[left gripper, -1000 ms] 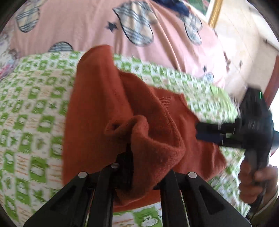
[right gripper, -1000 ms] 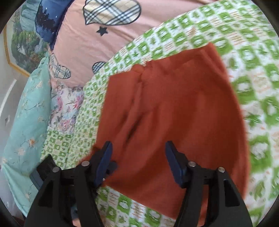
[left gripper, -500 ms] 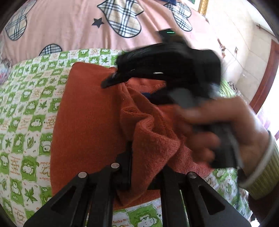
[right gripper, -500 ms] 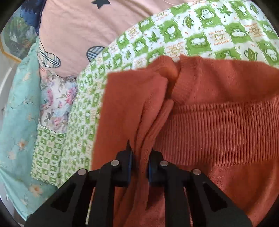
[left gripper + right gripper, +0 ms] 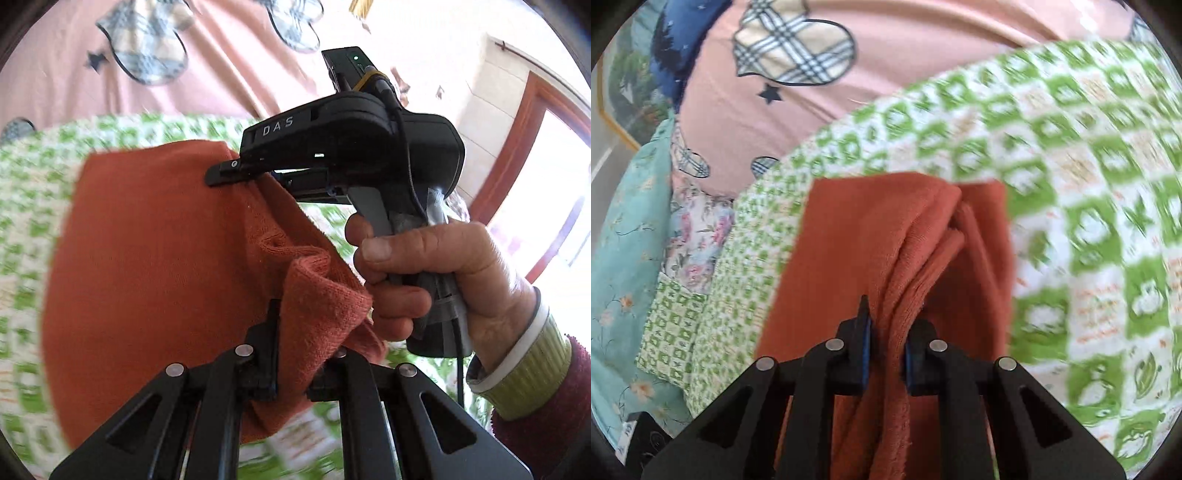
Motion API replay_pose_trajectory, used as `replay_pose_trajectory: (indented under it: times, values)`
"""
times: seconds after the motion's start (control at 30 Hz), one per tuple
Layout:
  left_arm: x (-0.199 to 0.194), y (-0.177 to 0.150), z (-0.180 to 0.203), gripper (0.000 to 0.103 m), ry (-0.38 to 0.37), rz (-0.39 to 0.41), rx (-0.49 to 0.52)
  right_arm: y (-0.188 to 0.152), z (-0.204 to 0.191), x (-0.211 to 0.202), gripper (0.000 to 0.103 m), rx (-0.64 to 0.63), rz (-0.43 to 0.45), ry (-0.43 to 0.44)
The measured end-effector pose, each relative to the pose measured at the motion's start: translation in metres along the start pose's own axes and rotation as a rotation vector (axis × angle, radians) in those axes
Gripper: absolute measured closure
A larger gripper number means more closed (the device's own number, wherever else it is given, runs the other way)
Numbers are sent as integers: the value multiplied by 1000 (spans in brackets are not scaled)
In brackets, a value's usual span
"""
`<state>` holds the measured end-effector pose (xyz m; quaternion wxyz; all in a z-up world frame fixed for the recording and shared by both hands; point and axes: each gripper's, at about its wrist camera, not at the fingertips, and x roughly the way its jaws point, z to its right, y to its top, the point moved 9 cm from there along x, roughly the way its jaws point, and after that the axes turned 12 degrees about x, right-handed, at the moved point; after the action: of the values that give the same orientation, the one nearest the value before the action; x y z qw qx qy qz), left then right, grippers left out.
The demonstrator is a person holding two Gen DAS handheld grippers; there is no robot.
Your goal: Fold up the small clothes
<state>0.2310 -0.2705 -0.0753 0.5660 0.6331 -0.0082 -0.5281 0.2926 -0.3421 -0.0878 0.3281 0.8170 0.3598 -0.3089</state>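
While both grippers pinch it, the sweater (image 5: 857, 251) hangs bunched over the green quilt (image 5: 1089, 192). Right gripper (image 5: 886, 354) just closed on a folded edge; left gripper (image 5: 291, 354) clamps another fold. Sweater's long axis runs away from the grippers toward the pink sheet (image 5: 886, 66).

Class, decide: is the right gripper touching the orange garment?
Touching. The right wrist view shows the right gripper with its pads clamped on a bunched fold of the orange garment.
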Motion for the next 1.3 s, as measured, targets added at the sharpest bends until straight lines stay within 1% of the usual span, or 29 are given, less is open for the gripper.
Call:
replay_pose_trajectory:
  times: [0.1, 0.17, 0.23, 0.27, 0.3, 0.33, 0.4, 0.43, 0.47, 0.5, 0.53, 0.57, 0.6, 0.63, 0.67, 0.77, 0.8, 0.83, 0.9, 0.93, 0.97, 1.03, 1.13, 1.2, 1.27, 1.3]
  values:
    - [15, -4, 8, 95, -21, -32, -5, 0, 3, -2, 88, -9, 17, -7]
    - [21, -5, 10, 95, -19, -48, 2, 1, 4, -8, 88, -14, 52, -3]
    - [23, -2, 9, 95, -28, -47, 4, -1, 11, -6, 88, 5, 44, -17]
    - [22, 1, 9, 95, -37, -38, 6, -3, 20, -1, 87, 26, 19, -48]
    - [22, 3, 9, 95, -42, -34, 11, -4, 27, 2, 82, 46, 4, -69]
    - [24, 2, 8, 94, -45, -40, 15, -5, 31, 1, 80, 63, 9, -62]
    - [34, -9, 12, 89, -59, -84, 5, -7, 33, -10, 78, 71, 45, -56]
    - [39, -14, 11, 88, -62, -108, -7, -7, 34, -16, 74, 72, 64, -63]
    - [40, -17, 9, 85, -70, -117, -20, -9, 35, -25, 71, 76, 86, -66]
    - [36, -18, 9, 77, -87, -115, -28, -11, 36, -33, 61, 83, 108, -74]
    - [29, -20, 9, 73, -107, -111, -33, -12, 39, -42, 42, 88, 134, -89]
    - [20, -22, 9, 63, -123, -103, -35, -15, 39, -50, 35, 88, 156, -89]
    - [12, -24, 7, 56, -121, -97, -38, -17, 38, -54, 27, 87, 167, -80]
    - [2, -27, 4, 53, -111, -92, -43, -20, 37, -58, 26, 88, 171, -61]
    - [-7, -29, 0, 48, -111, -85, -52, -26, 38, -59, 26, 101, 157, -45]
    - [-35, -35, -19, 43, -106, -60, -118, -39, 40, -55, 26, 122, 110, -29]
    - [-42, -35, -25, 38, -97, -51, -135, -43, 41, -53, 26, 118, 95, -36]
    - [-52, -37, -38, 35, -71, -40, -157, -45, 41, -51, 26, 112, 86, -41]
    - [-66, -34, -63, 17, -11, -21, -186, -48, 41, -46, 26, 109, 66, -33]
    - [-72, -35, -74, 15, 14, -10, -200, -48, 41, -44, 26, 109, 60, -29]
    - [-75, -37, -88, 15, 34, -5, -224, -47, 41, -40, 26, 108, 54, -29]
    - [-71, -42, -114, 15, 44, -24, -285, -45, 42, -34, 26, 107, 41, -31]
    - [-59, -45, -140, 15, 5, -48, -363, -40, 44, -22, 26, 110, 14, -17]
    - [-43, -43, -158, 15, -9, -74, -383, -37, 43, -14, 26, 98, -6, -11]
    - [-21, -41, -165, 15, -45, -99, -397, -35, 40, -6, 26, 83, -25, -7]
    - [-16, -45, -165, 15, -58, -108, -412, -35, 38, -2, 26, 78, -34, -4]
